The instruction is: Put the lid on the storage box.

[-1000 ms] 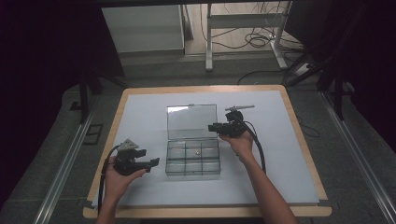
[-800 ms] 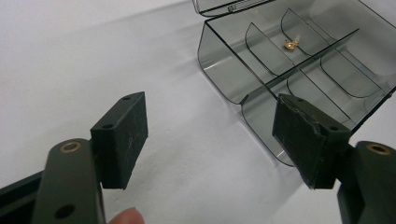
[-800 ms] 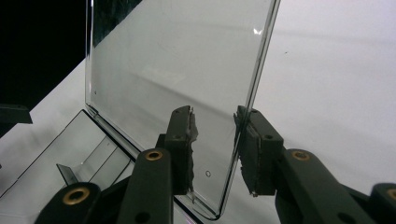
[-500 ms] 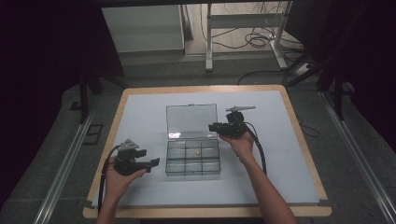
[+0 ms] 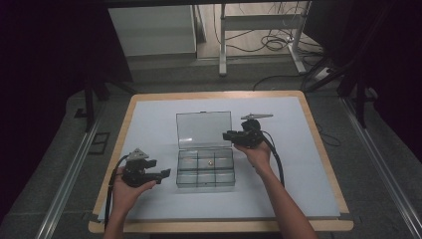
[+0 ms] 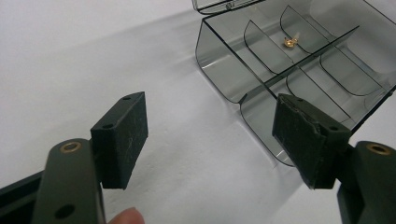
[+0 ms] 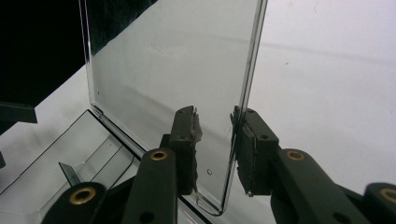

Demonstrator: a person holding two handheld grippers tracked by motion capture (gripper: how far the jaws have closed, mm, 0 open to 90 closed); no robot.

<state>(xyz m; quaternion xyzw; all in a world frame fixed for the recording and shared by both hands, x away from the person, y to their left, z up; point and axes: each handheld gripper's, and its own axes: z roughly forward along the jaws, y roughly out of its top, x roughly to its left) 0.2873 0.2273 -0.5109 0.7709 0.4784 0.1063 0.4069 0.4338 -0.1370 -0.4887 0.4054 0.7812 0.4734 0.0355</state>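
Lid (image 7: 173, 60) of our clear box (image 5: 205, 168) stands up on the surface (image 5: 149, 124).
Our right claw (image 7: 215, 149) has been closing around the lid's edge, one pad touching; our left claw (image 6: 210, 135) waits open beside the box.

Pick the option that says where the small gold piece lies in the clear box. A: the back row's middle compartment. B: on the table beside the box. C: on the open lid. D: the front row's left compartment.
A: the high view shows the small gold piece in the middle of the clear box's back row, just below the raised lid.
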